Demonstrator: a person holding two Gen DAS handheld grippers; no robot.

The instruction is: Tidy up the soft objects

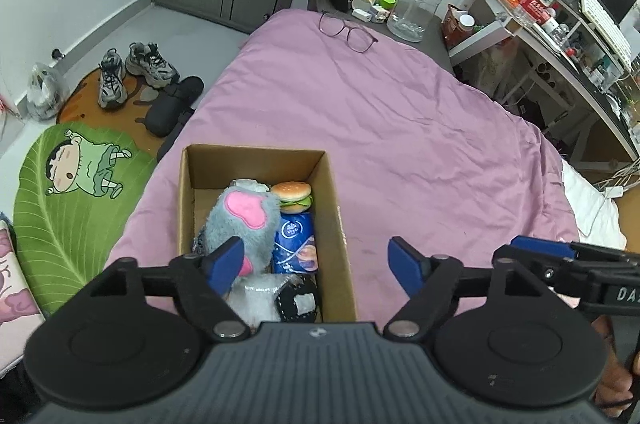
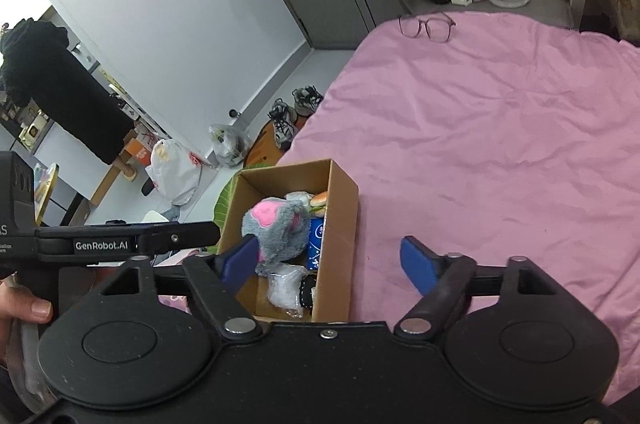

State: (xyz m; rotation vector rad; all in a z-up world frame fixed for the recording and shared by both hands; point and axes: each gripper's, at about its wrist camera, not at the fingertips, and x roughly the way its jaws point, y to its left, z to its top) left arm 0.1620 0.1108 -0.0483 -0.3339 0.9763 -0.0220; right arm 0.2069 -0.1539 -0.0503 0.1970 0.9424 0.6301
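We see our left gripper as a dark grey ribbed housing with a small pale emblem at its top edge, flanked by two round black discs. Black linkage arms with silver rivets carry blue finger pads. Our right gripper is built alike, in black, with a screw at the centre of its housing and the same blue pads. White lettering reads "GenRobot.AI" along one black side bar. A thumb shows at each frame edge.
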